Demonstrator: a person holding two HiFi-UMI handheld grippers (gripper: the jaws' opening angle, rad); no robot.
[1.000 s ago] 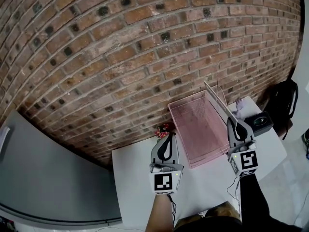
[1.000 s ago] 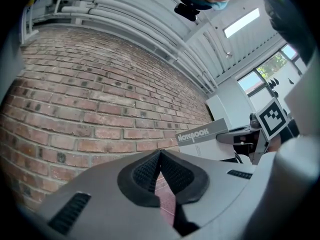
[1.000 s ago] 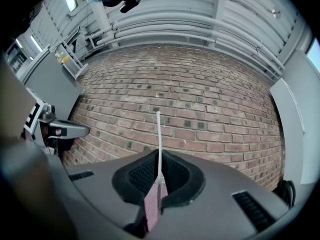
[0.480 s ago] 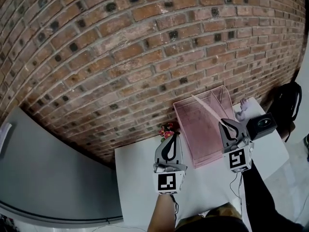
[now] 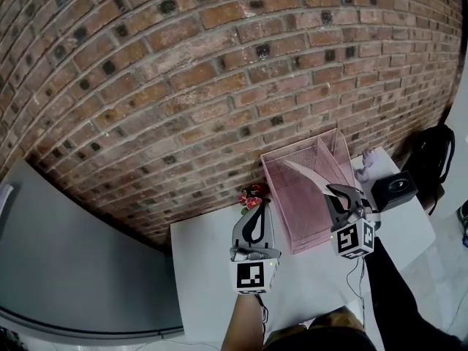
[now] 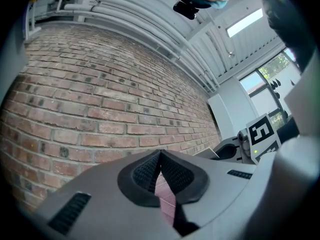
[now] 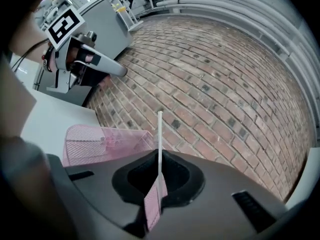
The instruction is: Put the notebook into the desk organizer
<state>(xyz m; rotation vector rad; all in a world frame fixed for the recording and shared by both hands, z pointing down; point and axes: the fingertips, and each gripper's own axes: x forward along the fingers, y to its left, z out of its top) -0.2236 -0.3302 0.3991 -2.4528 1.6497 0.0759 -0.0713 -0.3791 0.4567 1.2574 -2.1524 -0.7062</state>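
The white bench (image 5: 212,273) carries the pink mesh desk organizer (image 5: 289,207) against the brick wall (image 5: 183,86). The notebook (image 5: 307,172) hangs slanted above the organizer, not yet inside. It is thin and pinched at one edge only, so it could flex and snag the mesh rim, or shove the light organizer. The right gripper (image 5: 338,191) has its fingers (image 7: 180,174) clamped on that edge. How deep the grip goes is hard to judge, so a slip seems possible. The left gripper (image 5: 255,209), fingers closed on nothing, braces nothing.

Left gripper (image 5: 256,212): jaws closed, nothing between them, pointed forward, roughly level. Right gripper (image 5: 333,192): jaws clamped on the notebook (image 5: 307,172) edge, body tilted sideways.
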